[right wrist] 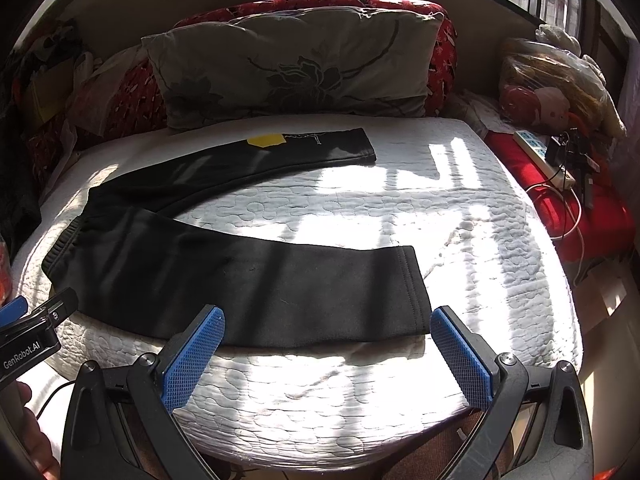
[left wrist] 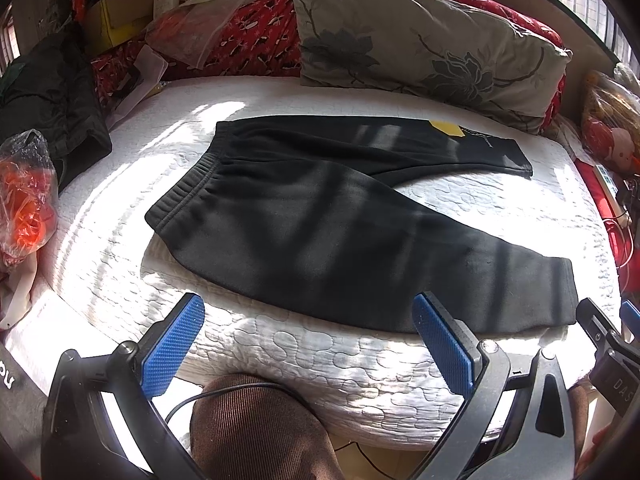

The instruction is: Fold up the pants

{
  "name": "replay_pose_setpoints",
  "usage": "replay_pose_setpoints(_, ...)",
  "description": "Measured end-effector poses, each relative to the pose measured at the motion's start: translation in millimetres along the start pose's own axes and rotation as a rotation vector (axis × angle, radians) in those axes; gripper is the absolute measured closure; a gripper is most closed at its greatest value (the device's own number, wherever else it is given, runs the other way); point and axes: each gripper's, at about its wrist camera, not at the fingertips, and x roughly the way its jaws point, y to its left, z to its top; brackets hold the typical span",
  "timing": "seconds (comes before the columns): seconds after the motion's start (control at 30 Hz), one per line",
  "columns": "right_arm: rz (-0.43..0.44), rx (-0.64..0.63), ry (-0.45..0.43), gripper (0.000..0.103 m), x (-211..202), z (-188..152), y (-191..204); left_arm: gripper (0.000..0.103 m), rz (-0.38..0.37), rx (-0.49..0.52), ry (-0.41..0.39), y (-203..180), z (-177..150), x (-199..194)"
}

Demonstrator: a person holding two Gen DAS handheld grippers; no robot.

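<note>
Black pants [left wrist: 320, 216] lie flat on the white quilted bed [left wrist: 132, 240], waistband to the left, two legs spread apart to the right. The far leg carries a yellow patch [left wrist: 446, 128]. My left gripper [left wrist: 308, 312] hovers open just in front of the near leg's edge, holding nothing. In the right wrist view the same pants [right wrist: 224, 272] stretch across the bed [right wrist: 460, 208], and the near leg's cuff [right wrist: 412, 292] ends just ahead of my right gripper [right wrist: 326, 322], which stands open and empty. The yellow patch [right wrist: 266, 140] shows on the far leg.
A grey floral pillow [left wrist: 424, 48] leans on red bedding [left wrist: 260, 40] at the back. A dark garment [left wrist: 52, 104] and an orange plastic bag [left wrist: 24, 196] crowd the left. A power strip [right wrist: 540, 152], cables and toys lie at the right. A brown-trousered knee [left wrist: 256, 424] is below.
</note>
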Motion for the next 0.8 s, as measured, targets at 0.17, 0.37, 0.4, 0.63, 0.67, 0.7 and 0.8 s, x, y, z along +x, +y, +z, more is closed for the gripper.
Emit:
replay_pose_setpoints(0.17,-0.001,0.002,0.003,0.0,1,0,0,0.0,0.007,0.007,-0.004,0,0,1)
replay_pose_setpoints(0.37,-0.002,-0.002,0.007,0.0,3,0,0,0.0,0.066,0.058,0.0,-2,2,4)
replay_pose_setpoints(0.4,-0.004,-0.004,0.008,0.0,3,0,0,0.0,0.083,0.071,-0.002,-3,3,4)
replay_pose_setpoints(0.63,0.0,-0.007,0.011,0.0,8,11,-5,0.0,0.058,0.045,0.048,4,26,19)
replay_pose_setpoints(0.67,-0.001,-0.006,0.006,0.0,9,17,-8,0.0,0.061,0.045,0.055,7,32,22)
replay_pose_setpoints(0.7,-0.005,-0.005,-0.001,0.0,10,24,-12,0.0,0.074,0.051,0.052,12,41,25)
replay_pose_setpoints(0.8,-0.006,-0.016,-0.01,0.0,22,54,-28,0.0,0.084,0.07,0.043,28,66,32)
